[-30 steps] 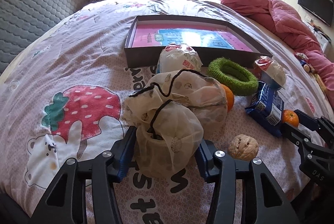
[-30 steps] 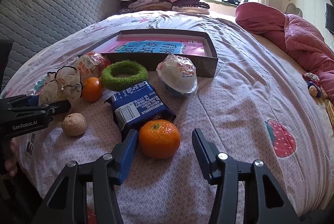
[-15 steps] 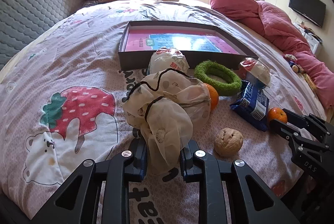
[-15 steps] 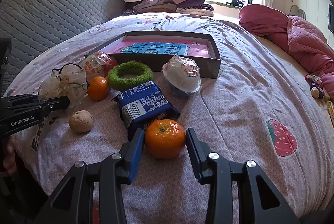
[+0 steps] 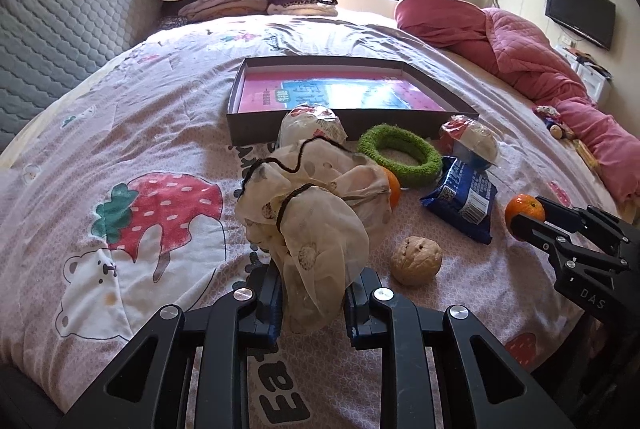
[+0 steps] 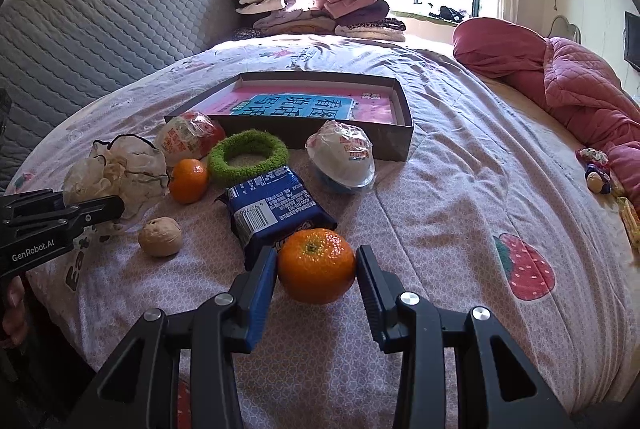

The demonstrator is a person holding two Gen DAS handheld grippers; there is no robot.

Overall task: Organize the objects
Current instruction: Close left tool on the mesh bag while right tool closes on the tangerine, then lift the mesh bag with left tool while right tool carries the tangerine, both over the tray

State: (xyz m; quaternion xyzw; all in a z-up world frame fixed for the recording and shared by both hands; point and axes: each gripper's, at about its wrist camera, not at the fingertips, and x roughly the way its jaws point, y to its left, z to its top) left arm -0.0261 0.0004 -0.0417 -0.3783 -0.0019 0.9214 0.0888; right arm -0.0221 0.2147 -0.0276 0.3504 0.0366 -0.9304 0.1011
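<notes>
Left wrist view: my left claw (image 5: 312,303) is clenched on the sheer cream scrunchie bundle (image 5: 320,213), dark-trimmed, just in front of the shallow box (image 5: 256,127) on the bed (image 5: 120,117).

Right wrist view: my right claw (image 6: 316,283) pinches 1 glossy orange mandarin (image 6: 316,265), well in front of the box.

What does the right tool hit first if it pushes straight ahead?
The orange already sits between the fingers of the right tool, so it meets that first. Just beyond lies the blue snack packet, though depth is hard to judge.
</notes>
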